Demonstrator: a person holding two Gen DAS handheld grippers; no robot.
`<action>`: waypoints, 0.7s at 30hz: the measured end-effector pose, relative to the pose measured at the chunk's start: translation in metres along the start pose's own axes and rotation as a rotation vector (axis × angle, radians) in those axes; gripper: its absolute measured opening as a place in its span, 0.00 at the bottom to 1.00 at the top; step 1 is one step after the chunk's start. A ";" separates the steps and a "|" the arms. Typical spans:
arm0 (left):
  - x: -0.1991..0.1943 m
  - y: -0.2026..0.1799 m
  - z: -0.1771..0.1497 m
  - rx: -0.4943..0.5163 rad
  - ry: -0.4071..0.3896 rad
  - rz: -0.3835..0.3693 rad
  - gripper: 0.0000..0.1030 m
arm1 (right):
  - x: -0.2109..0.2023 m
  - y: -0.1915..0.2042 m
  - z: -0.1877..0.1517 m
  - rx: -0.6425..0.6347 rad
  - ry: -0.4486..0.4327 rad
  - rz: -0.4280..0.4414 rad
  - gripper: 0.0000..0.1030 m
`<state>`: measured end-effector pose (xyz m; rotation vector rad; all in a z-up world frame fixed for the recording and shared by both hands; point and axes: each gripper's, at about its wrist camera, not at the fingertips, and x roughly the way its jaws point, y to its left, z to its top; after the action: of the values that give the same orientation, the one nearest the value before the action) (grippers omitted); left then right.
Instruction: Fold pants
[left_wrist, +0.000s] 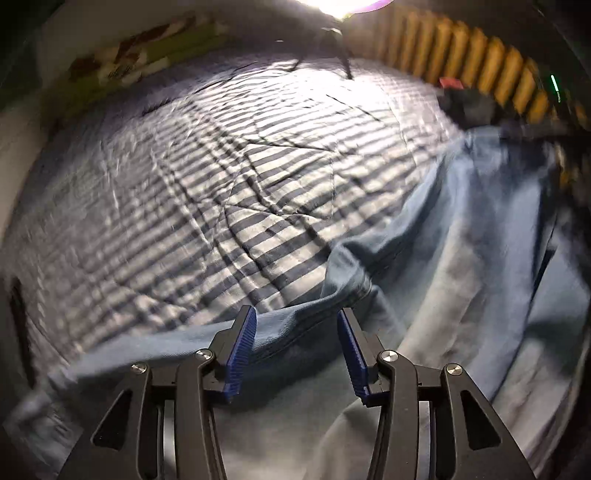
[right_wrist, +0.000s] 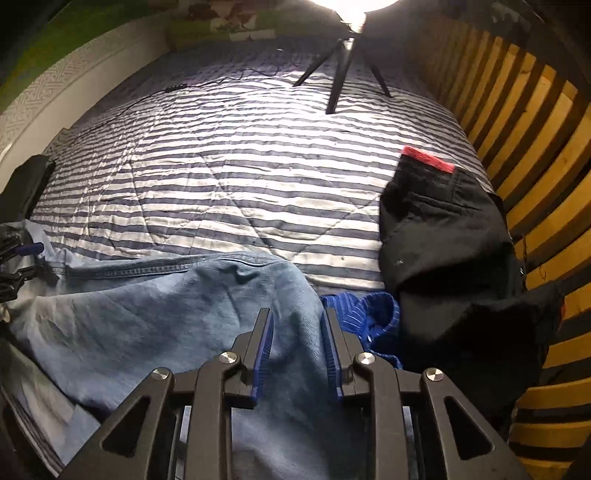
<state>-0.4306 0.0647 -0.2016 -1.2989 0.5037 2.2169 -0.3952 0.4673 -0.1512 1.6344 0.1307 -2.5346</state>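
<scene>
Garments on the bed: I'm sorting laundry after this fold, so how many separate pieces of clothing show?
3. Light blue jeans lie nearest, under both grippers; a black garment with a red band sits at the right by the slats; a blue striped piece is wedged between them. More may be hidden underneath.

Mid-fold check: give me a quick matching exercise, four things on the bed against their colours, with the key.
Things:
1. pants
2. bedcover
3. garment by the slatted rail
4. cloth right of the right gripper

Colours:
A. black with a red band
B. bright blue, thin stripes
C. pale blue denim
D. grey and white stripes

Pairs: 1-C, 2-D, 3-A, 4-B
</scene>
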 end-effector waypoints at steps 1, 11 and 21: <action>0.000 -0.006 0.001 0.041 0.003 0.027 0.48 | 0.001 0.001 0.001 -0.005 0.001 -0.002 0.26; 0.030 -0.032 0.012 0.146 0.064 0.020 0.02 | 0.017 0.032 0.027 -0.093 -0.013 0.071 0.49; -0.004 -0.001 0.021 0.076 -0.036 0.060 0.02 | 0.072 0.085 0.045 -0.259 0.079 0.055 0.59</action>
<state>-0.4431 0.0762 -0.1886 -1.2173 0.6145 2.2427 -0.4531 0.3730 -0.1989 1.6121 0.3977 -2.3002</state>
